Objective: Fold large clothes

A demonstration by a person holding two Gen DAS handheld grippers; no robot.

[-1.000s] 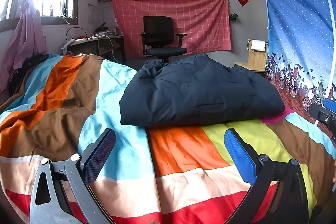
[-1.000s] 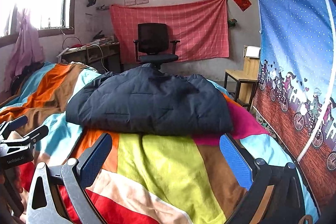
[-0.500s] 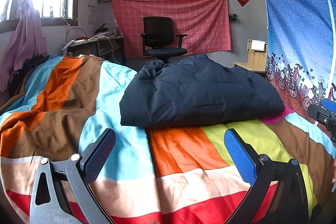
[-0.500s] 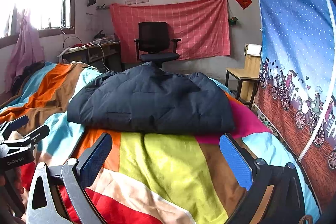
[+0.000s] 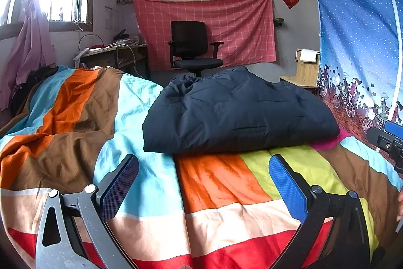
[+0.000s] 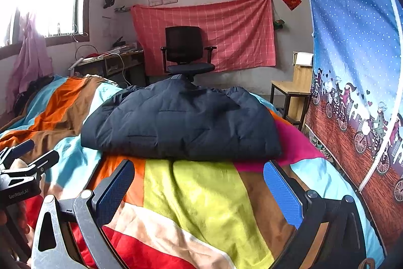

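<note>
Both gripper bodies are cut off by the lower frame edges, and the far edge of the navy padded jacket (image 5: 239, 112) is hidden behind its own bulk. The left gripper (image 5: 203, 187) is spread wide and holds nothing, poised above the striped bedspread (image 5: 221, 183) near the bed's near edge; the right gripper (image 6: 199, 187) is likewise released and empty. The jacket lies folded on the bedspread beyond both sets of fingertips, apart from them, toward the bed's far edge. Only the right wrist view shows the left gripper from outside, at its left margin, and a wooden stool (image 6: 289, 90) beside the bed's right edge. A black office chair (image 5: 194, 47) stands farther back before a red checked cloth (image 5: 239, 27).
</note>
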